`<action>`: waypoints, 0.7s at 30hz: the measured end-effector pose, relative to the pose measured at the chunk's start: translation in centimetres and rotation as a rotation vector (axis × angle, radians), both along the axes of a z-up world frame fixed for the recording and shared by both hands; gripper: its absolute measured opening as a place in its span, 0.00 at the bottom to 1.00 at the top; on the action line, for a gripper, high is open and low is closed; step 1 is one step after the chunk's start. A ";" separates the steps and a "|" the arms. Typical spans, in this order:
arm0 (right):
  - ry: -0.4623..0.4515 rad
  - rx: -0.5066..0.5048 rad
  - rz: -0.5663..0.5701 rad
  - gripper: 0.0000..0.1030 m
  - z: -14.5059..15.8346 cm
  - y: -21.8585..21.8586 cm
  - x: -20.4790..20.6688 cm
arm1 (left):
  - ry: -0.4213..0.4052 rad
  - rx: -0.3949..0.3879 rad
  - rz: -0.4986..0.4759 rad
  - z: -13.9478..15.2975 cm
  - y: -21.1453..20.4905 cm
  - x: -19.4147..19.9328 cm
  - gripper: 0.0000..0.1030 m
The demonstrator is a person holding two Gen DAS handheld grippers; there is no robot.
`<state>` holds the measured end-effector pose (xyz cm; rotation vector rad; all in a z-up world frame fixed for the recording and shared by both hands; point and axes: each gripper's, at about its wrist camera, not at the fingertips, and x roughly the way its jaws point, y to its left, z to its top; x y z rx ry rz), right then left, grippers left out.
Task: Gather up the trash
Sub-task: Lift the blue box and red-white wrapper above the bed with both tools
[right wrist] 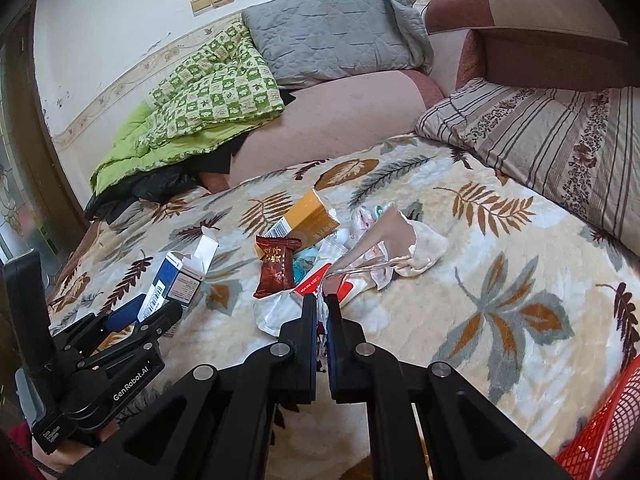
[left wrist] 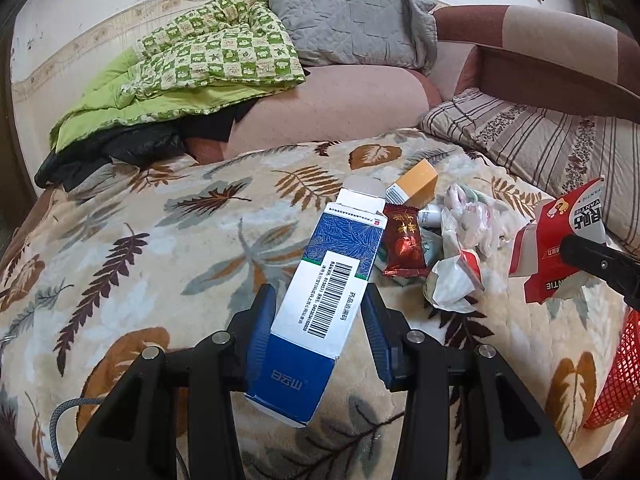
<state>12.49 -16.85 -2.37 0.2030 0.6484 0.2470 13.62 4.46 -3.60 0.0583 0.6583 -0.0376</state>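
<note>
Your left gripper [left wrist: 320, 320] has its fingers [left wrist: 262, 332] clamped on the blue and white box [left wrist: 332, 276], one pad on each long side, down near the closed blue end. That box is empty cardboard with its far flap hanging open, so figure it's feather-light and crushes easily. Gripping across the narrow width near the closed end is the smart spot, since the open end would probably just fold in. Its long axis runs straight out ahead of the fingers, leaning a bit right, open end pointing away at the trash pile on the bed [left wrist: 168, 248].

Your right gripper [right wrist: 322, 304] has its fingers nearly together, pinching the torn red and white packet [left wrist: 560, 240], which hangs loose in the air. It's thin, floppy stuff and likely to slip, so keep the pinch firm.

Past the box tip sit a dark red candy wrapper [left wrist: 404, 240], an orange box [left wrist: 416, 184] and crumpled tissue [left wrist: 468, 220]. The red mesh basket [left wrist: 616, 376] is off to the right of the left fingers, my guess for the drop.
</note>
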 end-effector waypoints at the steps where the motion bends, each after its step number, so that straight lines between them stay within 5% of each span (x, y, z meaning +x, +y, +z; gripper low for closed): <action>1: 0.000 0.001 0.001 0.05 0.0 0.0 0.0 | 0.001 0.000 0.000 -0.1 0.0 0.0 0.42; 11: 0.001 -0.016 -0.008 0.05 0.0 0.3 0.0 | 0.004 0.002 -0.007 -0.3 -0.1 0.0 0.42; 21: -0.028 -0.204 -0.077 0.05 0.1 1.2 -0.1 | 0.006 -0.003 -0.016 -0.2 -0.1 -0.1 0.42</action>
